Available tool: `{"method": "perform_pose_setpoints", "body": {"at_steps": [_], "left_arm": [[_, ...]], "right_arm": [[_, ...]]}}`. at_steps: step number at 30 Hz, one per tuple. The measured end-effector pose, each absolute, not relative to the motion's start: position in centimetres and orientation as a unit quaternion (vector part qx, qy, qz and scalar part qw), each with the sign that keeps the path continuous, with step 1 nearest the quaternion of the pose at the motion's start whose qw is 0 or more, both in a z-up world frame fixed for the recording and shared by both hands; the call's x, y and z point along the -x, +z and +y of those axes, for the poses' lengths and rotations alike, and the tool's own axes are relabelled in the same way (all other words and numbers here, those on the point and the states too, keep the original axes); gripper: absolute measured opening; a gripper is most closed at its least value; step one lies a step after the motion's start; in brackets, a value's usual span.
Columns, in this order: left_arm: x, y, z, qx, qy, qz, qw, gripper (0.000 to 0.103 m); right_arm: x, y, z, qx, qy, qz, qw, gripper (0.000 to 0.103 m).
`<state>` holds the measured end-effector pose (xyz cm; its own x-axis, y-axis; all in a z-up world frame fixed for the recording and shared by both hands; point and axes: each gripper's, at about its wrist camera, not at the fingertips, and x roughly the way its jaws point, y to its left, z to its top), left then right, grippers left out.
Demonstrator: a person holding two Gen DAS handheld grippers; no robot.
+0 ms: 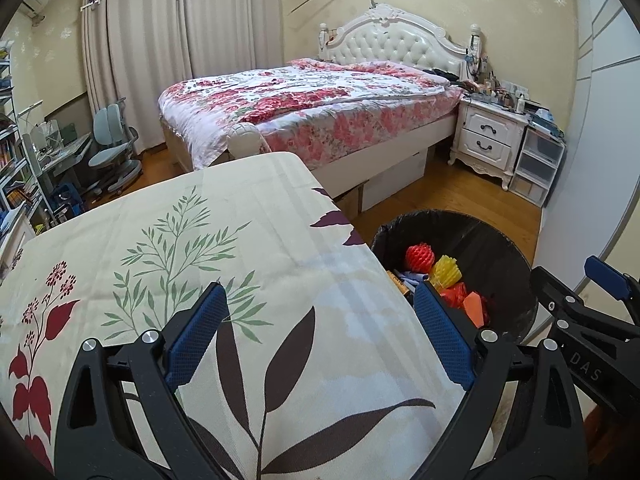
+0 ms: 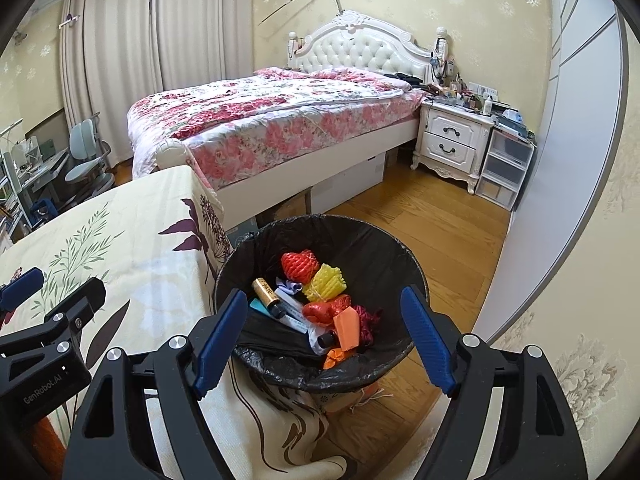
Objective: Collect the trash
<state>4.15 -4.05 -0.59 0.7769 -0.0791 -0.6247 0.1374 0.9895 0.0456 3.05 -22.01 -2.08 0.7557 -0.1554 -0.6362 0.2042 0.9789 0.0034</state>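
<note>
A black-lined trash bin (image 2: 360, 236) stands on the floor beside the table; it also shows in the left wrist view (image 1: 496, 248). It holds a red foam net (image 2: 298, 266), a yellow foam net (image 2: 326, 282), a battery (image 2: 268, 294), an orange piece (image 2: 347, 326) and other scraps. My right gripper (image 2: 326, 332) is open and empty, above the bin's near rim. My left gripper (image 1: 320, 328) is open and empty, above the table's floral cloth (image 1: 200, 248). No loose trash shows on the cloth.
A bed (image 2: 280, 120) with a floral quilt stands beyond the table. A white nightstand (image 2: 452, 140) and plastic drawers (image 2: 504, 168) stand at the right wall. A desk and chair (image 1: 112, 148) are at the far left. Wooden floor (image 2: 440, 240) surrounds the bin.
</note>
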Motion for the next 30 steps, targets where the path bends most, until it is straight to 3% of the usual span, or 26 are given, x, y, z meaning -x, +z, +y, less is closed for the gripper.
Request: {"method": "perform_pose_setpoints", "body": {"at_steps": [30], "left_arm": [[-3.07, -0.46, -3.25, -0.037, -0.056, 0.327, 0.943, 0.092]], "right_arm": [[-2.12, -1.71, -21.58, -0.035, -0.096, 0.332, 0.938, 0.077]]}}
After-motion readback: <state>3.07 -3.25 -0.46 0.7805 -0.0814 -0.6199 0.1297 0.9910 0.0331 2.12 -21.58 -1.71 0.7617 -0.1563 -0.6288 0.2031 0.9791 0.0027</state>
